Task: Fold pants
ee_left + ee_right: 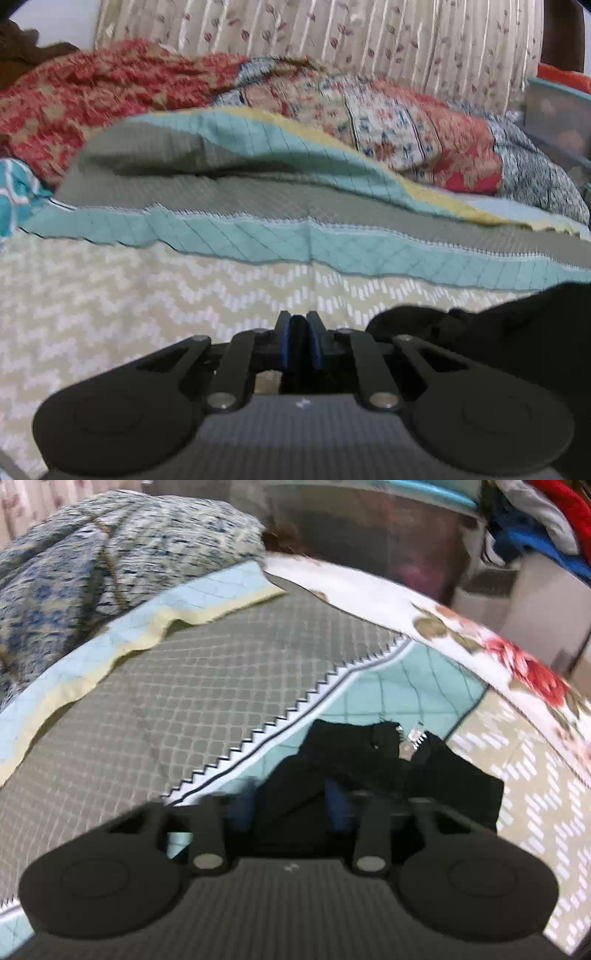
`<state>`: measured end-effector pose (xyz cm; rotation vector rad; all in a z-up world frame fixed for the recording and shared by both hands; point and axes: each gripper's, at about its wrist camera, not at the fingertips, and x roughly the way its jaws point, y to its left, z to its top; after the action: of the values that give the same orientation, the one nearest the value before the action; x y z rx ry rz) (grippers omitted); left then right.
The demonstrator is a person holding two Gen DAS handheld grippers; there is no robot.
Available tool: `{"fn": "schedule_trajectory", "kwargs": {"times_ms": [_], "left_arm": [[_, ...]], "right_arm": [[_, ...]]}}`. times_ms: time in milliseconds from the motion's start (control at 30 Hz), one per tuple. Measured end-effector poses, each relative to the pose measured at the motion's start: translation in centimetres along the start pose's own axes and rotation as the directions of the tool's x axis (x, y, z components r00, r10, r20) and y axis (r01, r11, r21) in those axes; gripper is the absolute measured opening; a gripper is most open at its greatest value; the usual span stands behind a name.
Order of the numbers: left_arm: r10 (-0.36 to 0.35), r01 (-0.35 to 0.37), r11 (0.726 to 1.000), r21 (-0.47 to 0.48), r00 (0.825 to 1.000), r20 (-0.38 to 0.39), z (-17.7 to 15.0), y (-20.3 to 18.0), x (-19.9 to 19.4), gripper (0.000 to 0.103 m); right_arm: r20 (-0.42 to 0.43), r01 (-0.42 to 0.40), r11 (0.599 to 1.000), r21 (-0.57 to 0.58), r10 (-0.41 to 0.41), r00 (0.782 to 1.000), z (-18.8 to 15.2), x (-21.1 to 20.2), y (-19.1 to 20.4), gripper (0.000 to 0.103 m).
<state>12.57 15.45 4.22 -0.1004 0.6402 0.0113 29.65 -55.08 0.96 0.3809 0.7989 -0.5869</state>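
The black pants point(402, 760) lie bunched on the bed, with a silver zipper point(412, 740) showing at their far end. My right gripper point(291, 801) has its blue-padded fingers spread, with the black cloth lying between them; the view is blurred. In the left wrist view the pants point(517, 314) show as a dark mass at the lower right. My left gripper point(299, 332) is shut with its blue pads pressed together, empty, just left of the pants over the cream chevron bedspread point(110, 295).
A teal and grey quilt point(258, 206) lies across the bed beyond the grippers. Crumpled patterned blankets point(369, 110) pile behind it, under a floral curtain point(332, 33). A clear storage bin point(369, 528) and a heap of clothes point(535, 524) stand past the bed's floral edge point(517, 657).
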Motion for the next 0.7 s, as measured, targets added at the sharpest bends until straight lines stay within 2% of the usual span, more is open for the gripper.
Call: {"fn": "schedule_trajectory", "kwargs": {"times_ms": [133, 333, 467, 567, 633, 700], "left_arm": [[-0.003, 0.008, 0.998, -0.058, 0.997, 0.077, 0.9, 0.2, -3.3, 0.01], [-0.036, 0.046, 0.997, -0.063, 0.987, 0.156, 0.7, -0.1, -9.8, 0.01], [-0.059, 0.076, 0.994, -0.076, 0.978, 0.2, -0.6, 0.1, -14.6, 0.01], [-0.073, 0.097, 0.991, -0.095, 0.971, 0.23, -2.4, 0.9, -18.1, 0.01], [-0.087, 0.114, 0.988, -0.103, 0.967, 0.238, -4.5, 1.5, -20.5, 0.01], [-0.102, 0.128, 0.987, -0.102, 0.969, 0.223, -6.7, 1.9, -22.3, 0.01]], "right_arm": [[0.099, -0.104, 0.989, 0.108, 0.093, 0.991, 0.3, -3.7, -2.6, 0.009], [0.258, -0.286, 0.942, 0.179, 0.235, 0.937, -1.1, -13.2, -8.0, 0.009], [0.343, -0.333, 0.924, 0.185, 0.257, 0.904, -3.7, -19.8, -13.6, 0.008], [0.387, -0.348, 0.916, 0.198, 0.253, 0.887, -6.6, -23.2, -18.2, 0.008], [0.395, -0.327, 0.919, 0.219, 0.223, 0.891, -9.2, -24.7, -21.5, 0.008], [0.37, -0.292, 0.916, 0.276, 0.179, 0.912, -11.8, -25.0, -24.7, 0.008]]}}
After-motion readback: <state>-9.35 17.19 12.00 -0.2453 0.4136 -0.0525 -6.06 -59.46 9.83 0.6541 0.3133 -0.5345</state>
